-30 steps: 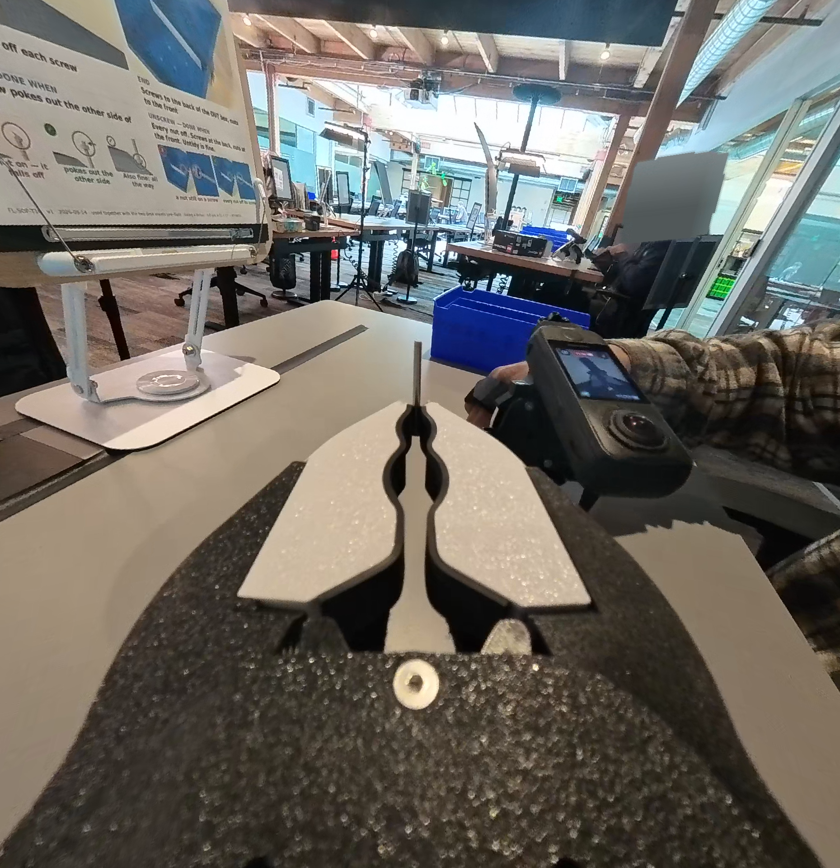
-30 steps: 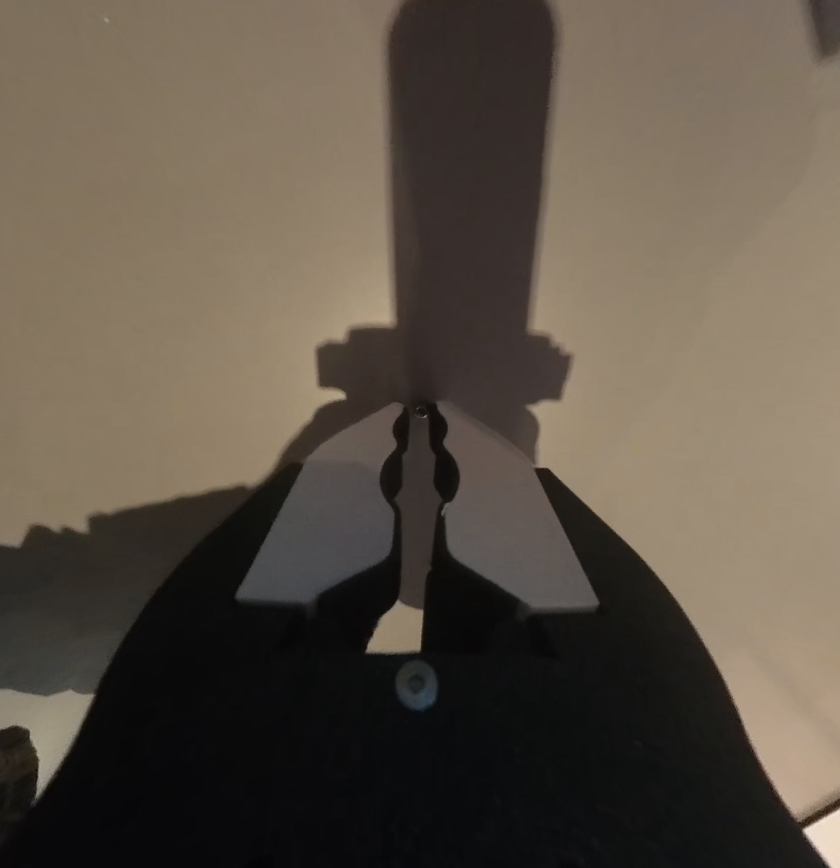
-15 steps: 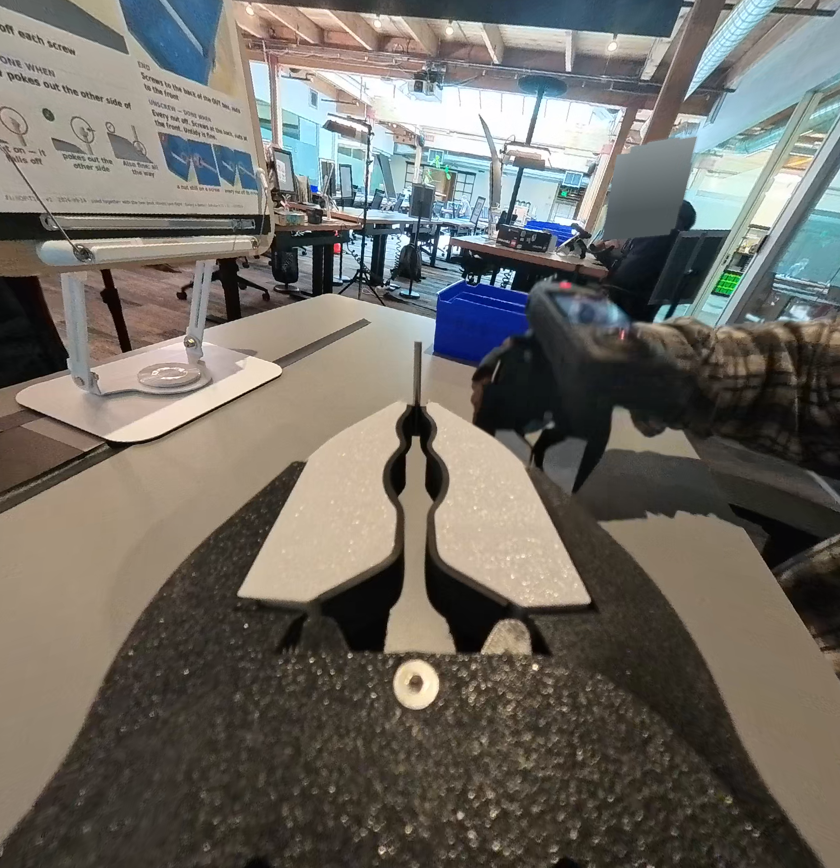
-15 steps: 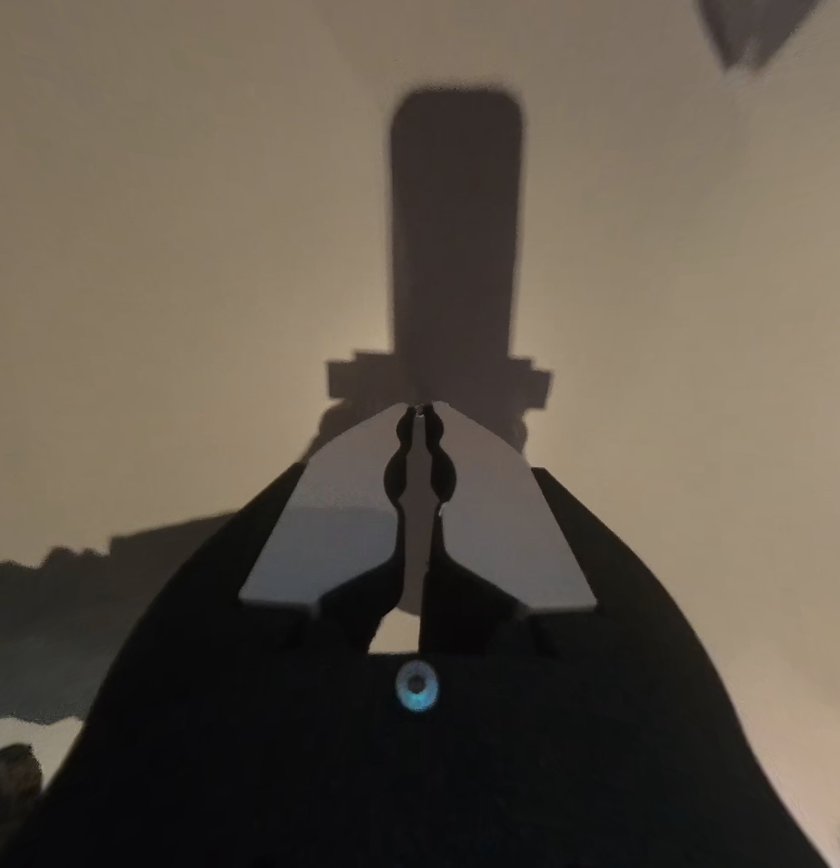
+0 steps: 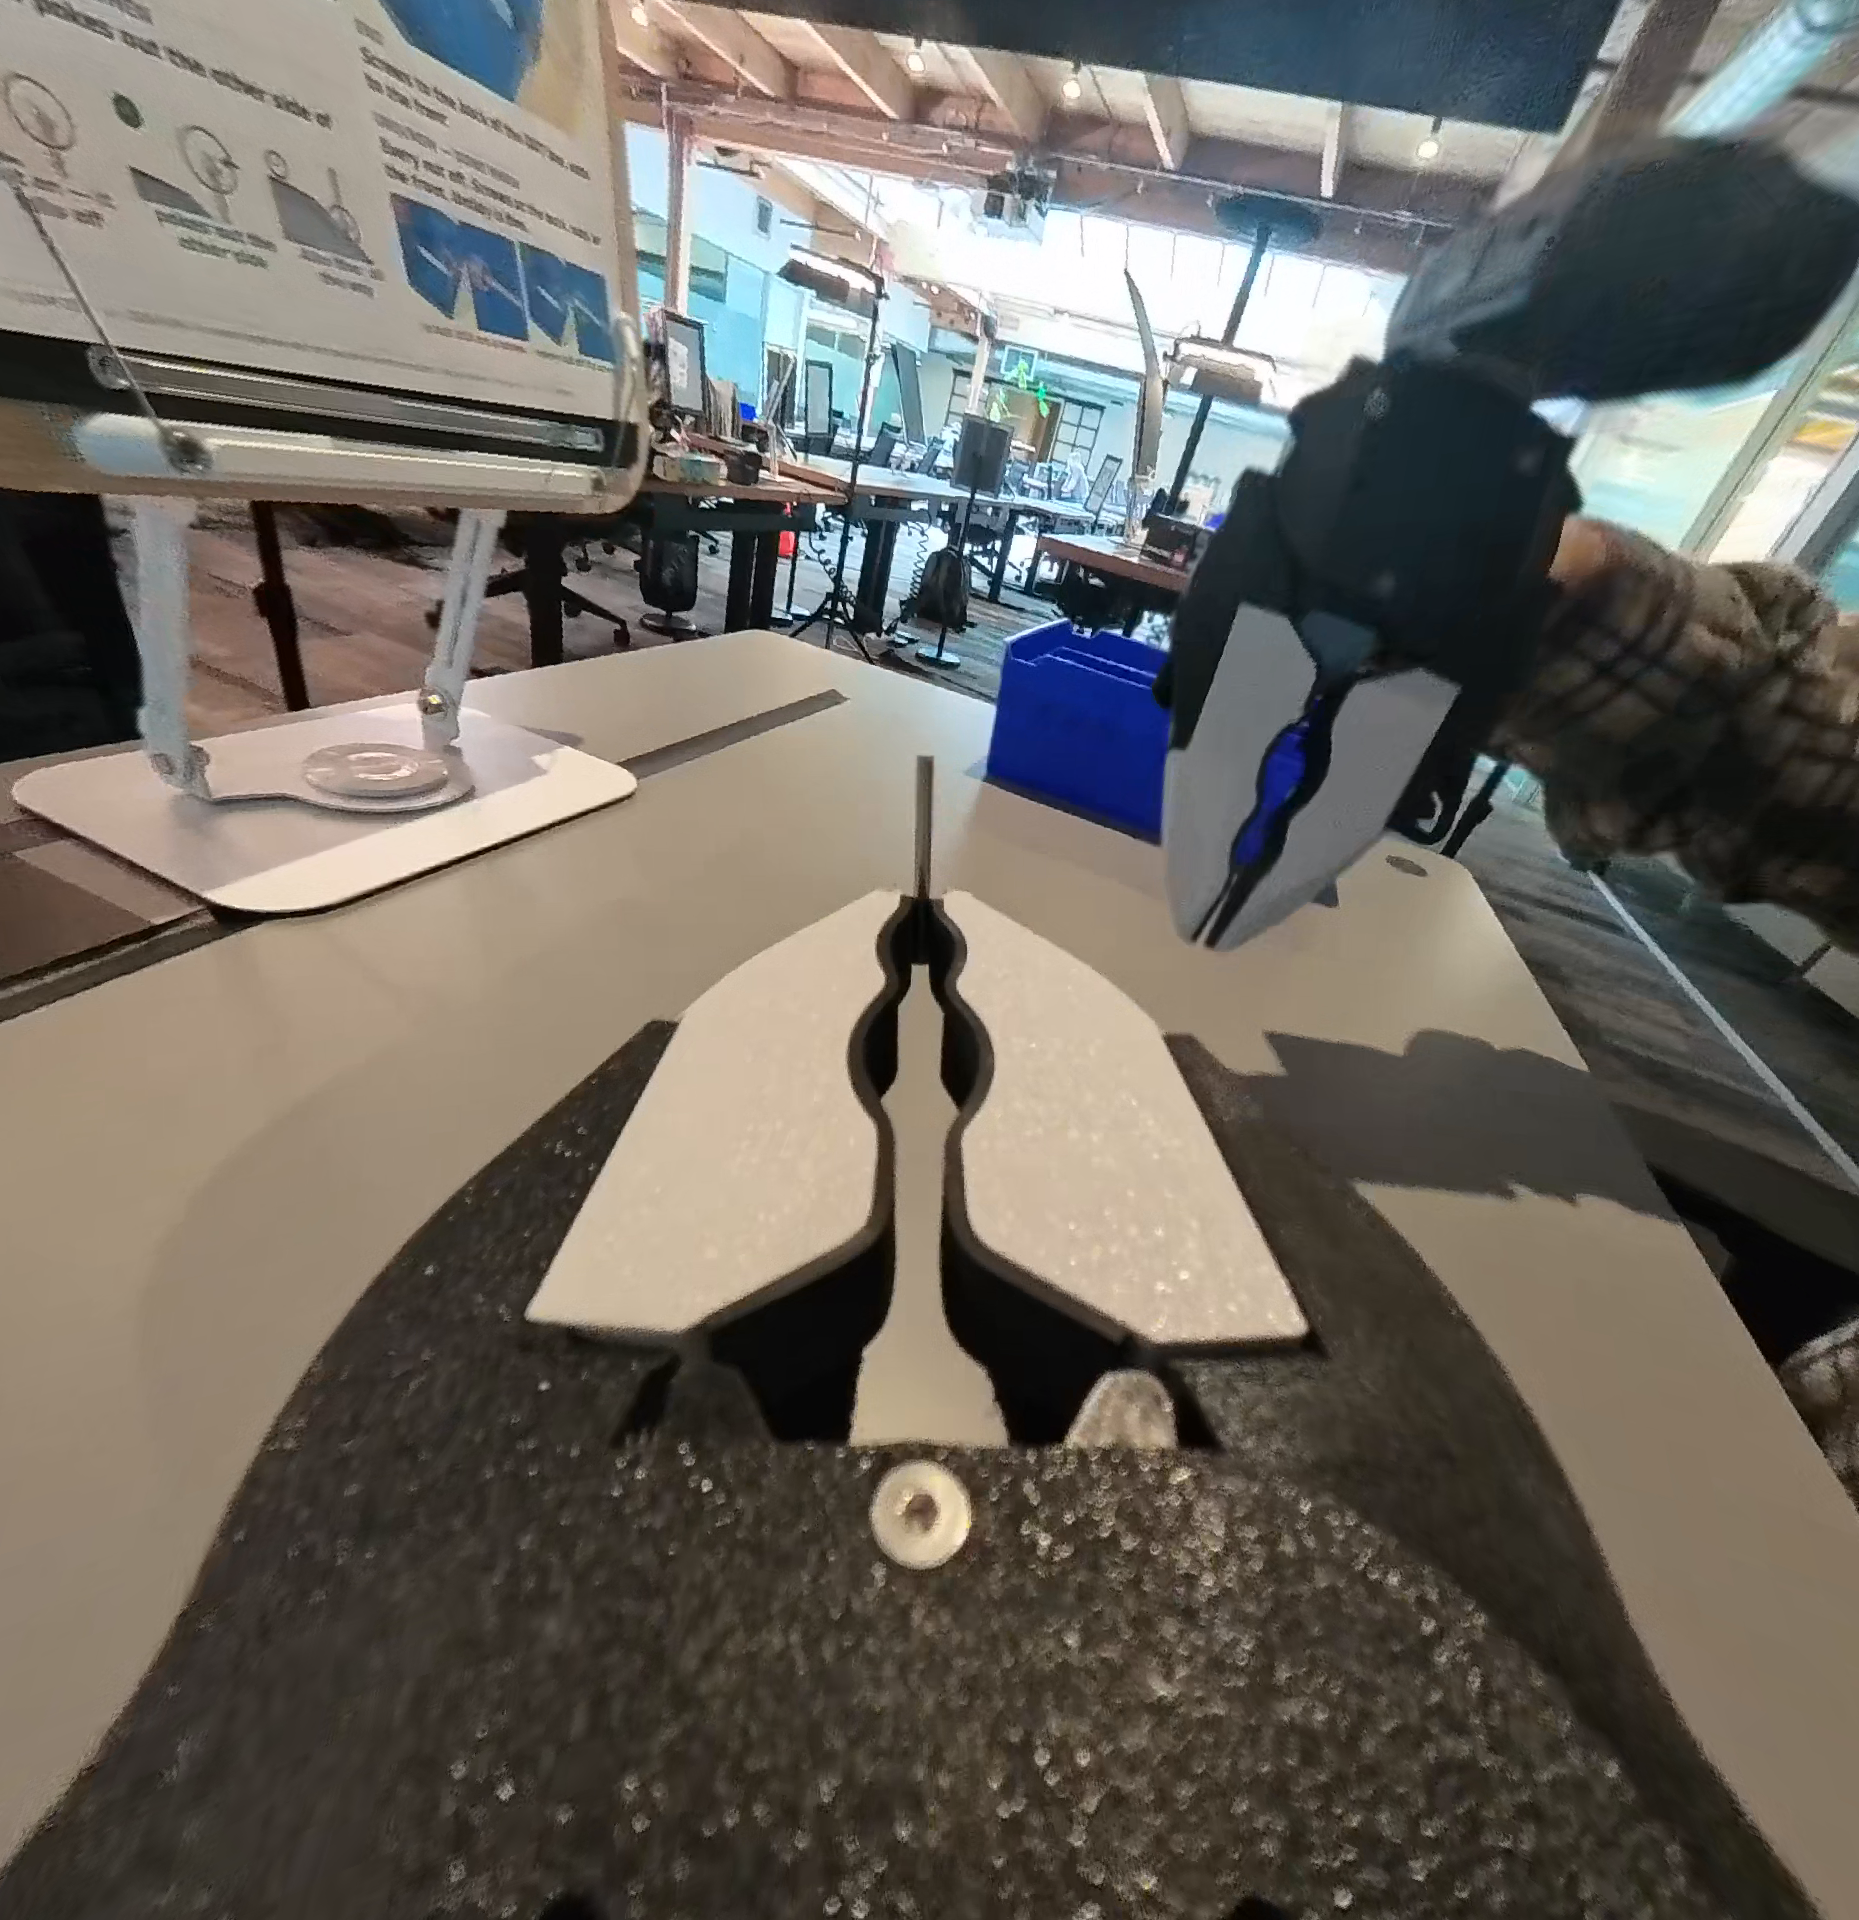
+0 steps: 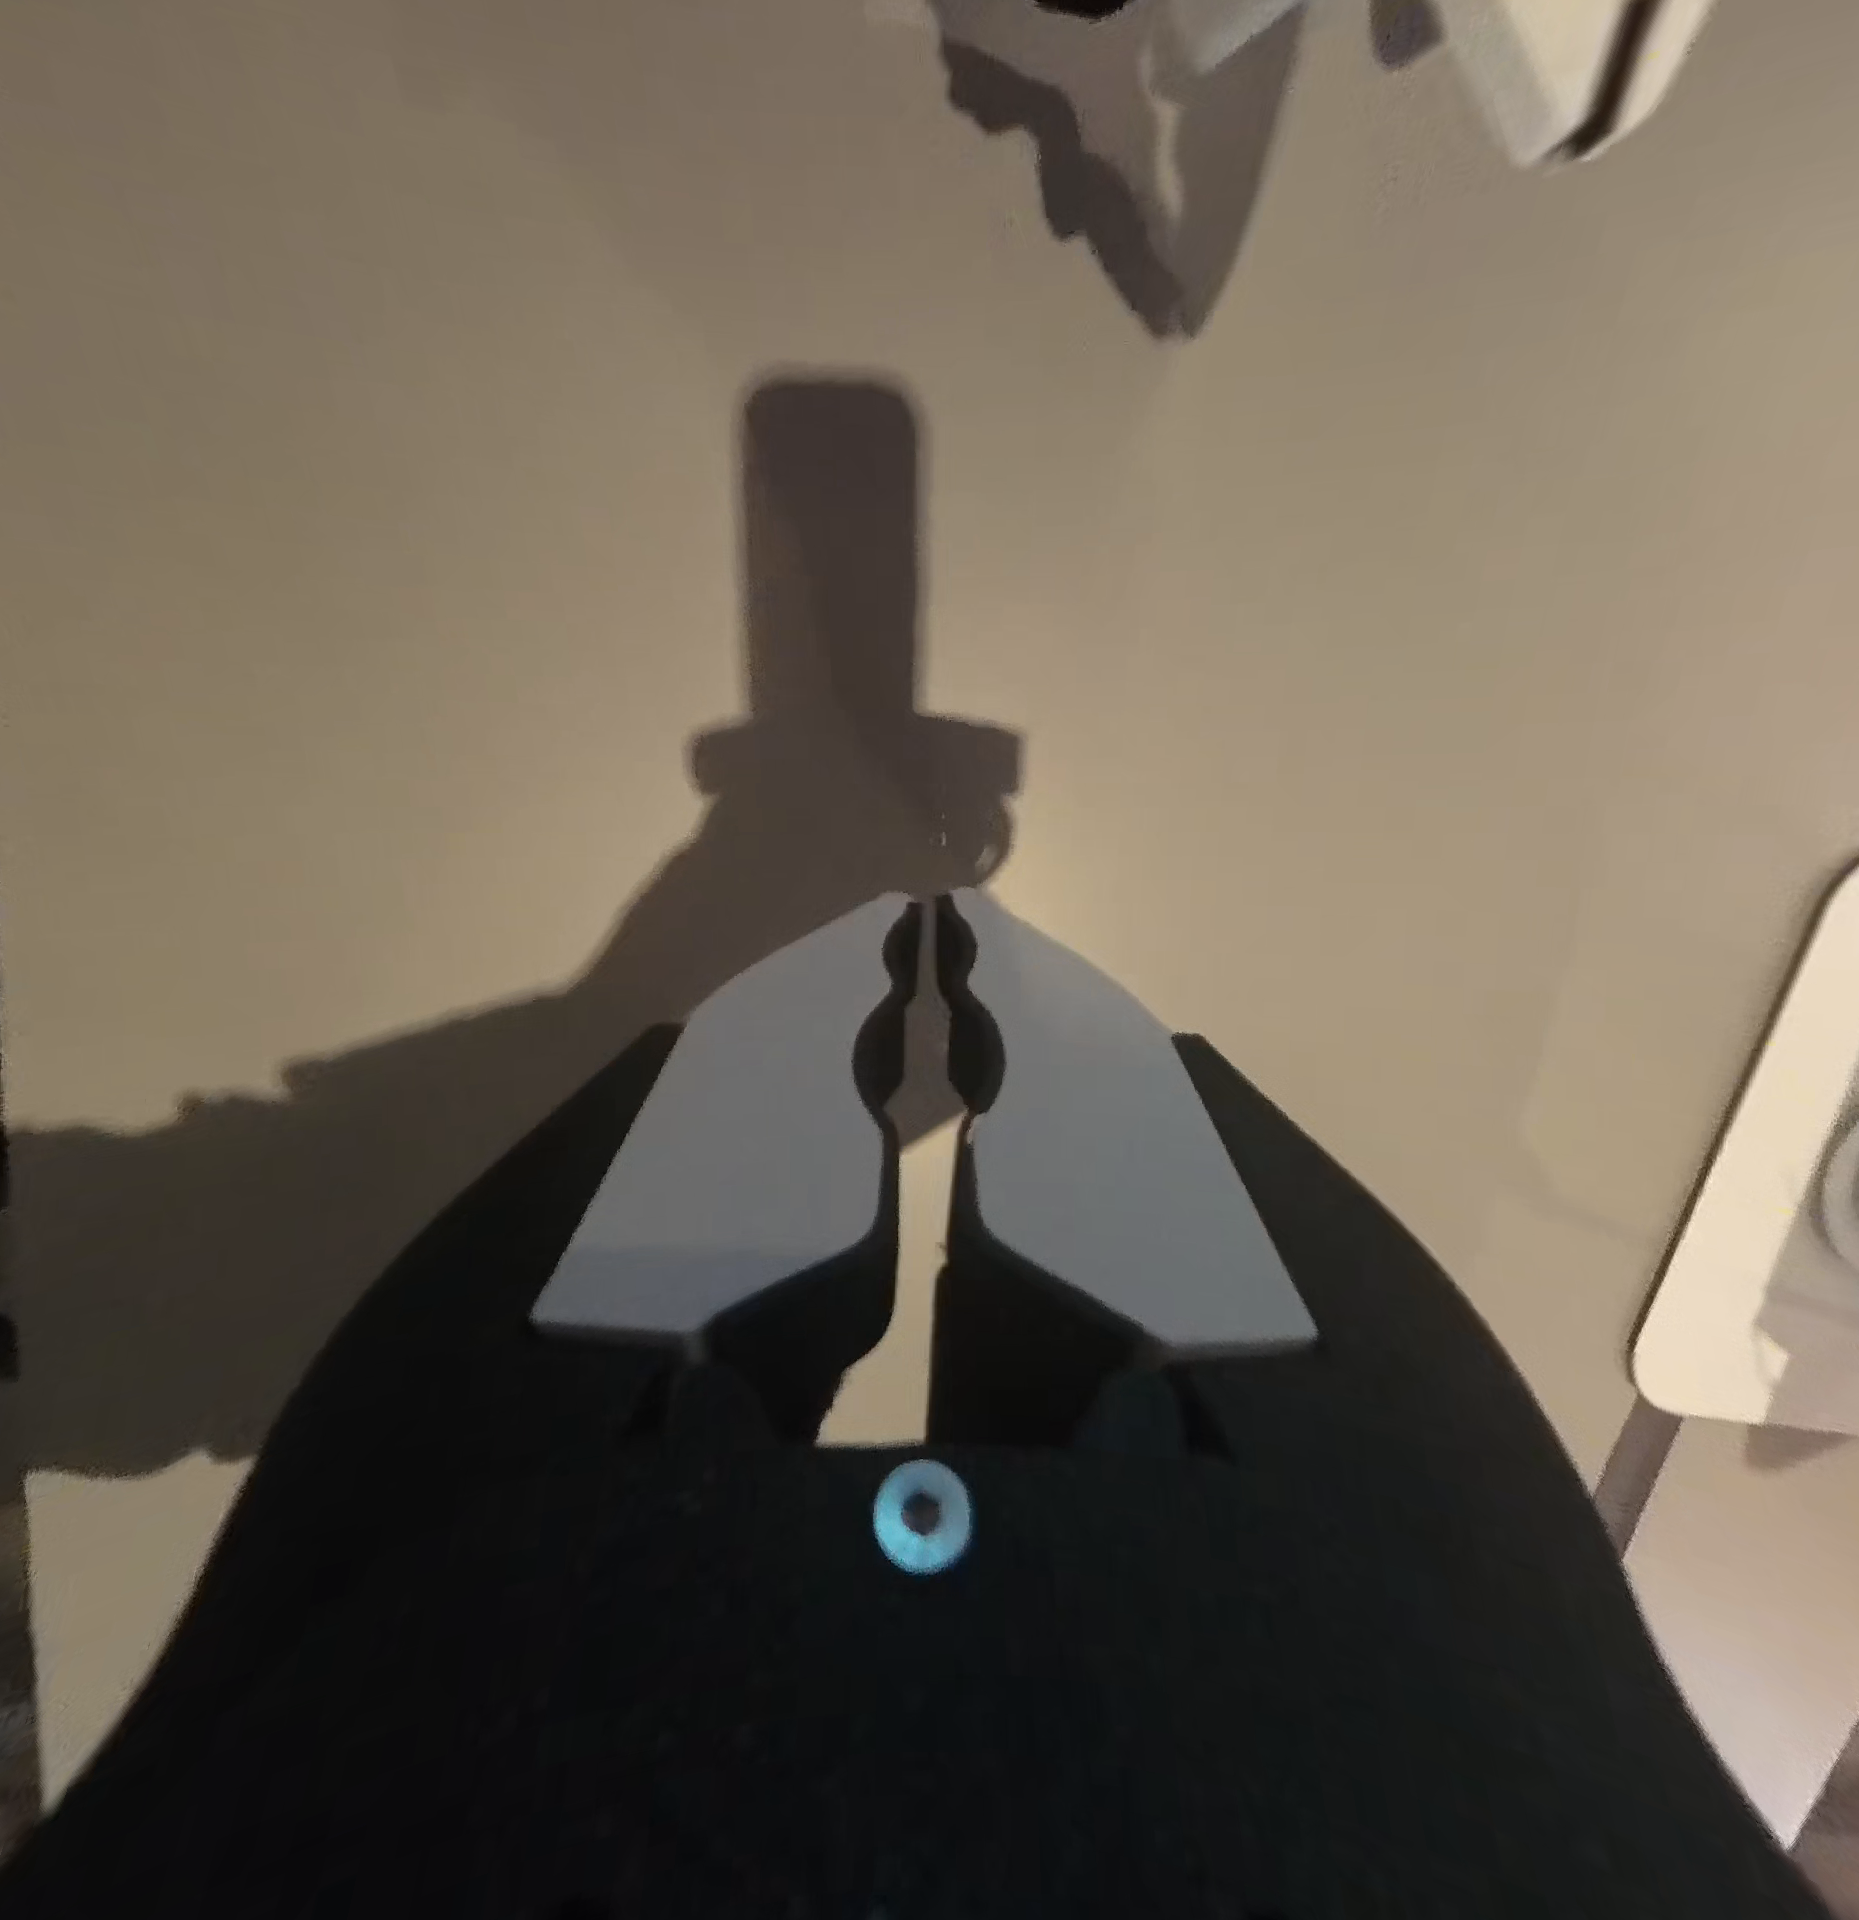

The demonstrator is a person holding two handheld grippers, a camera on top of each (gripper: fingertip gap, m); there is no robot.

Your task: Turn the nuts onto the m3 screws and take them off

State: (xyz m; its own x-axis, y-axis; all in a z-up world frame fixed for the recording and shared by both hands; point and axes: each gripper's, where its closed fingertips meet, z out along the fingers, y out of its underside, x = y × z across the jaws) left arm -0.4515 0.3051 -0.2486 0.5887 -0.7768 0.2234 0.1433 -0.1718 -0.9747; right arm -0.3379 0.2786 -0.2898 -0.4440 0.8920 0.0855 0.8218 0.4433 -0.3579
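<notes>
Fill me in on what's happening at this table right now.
A person holds a gripper in each hand over a grey table. The left gripper is shut on a thin screw that sticks up past its tips. The right gripper hangs tilted above the table to the screw's right, apparently pinching something tiny, too small to identify. No nut shows on the screw. An instruction sheet on a white stand sits back left.

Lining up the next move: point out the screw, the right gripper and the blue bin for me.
screw (image 5: 923, 826), left wrist view, on its thin shaft above the fingertips.
right gripper (image 5: 1216, 935), left wrist view, between its fingertips.
blue bin (image 5: 1070, 717), left wrist view, on its front wall.
</notes>
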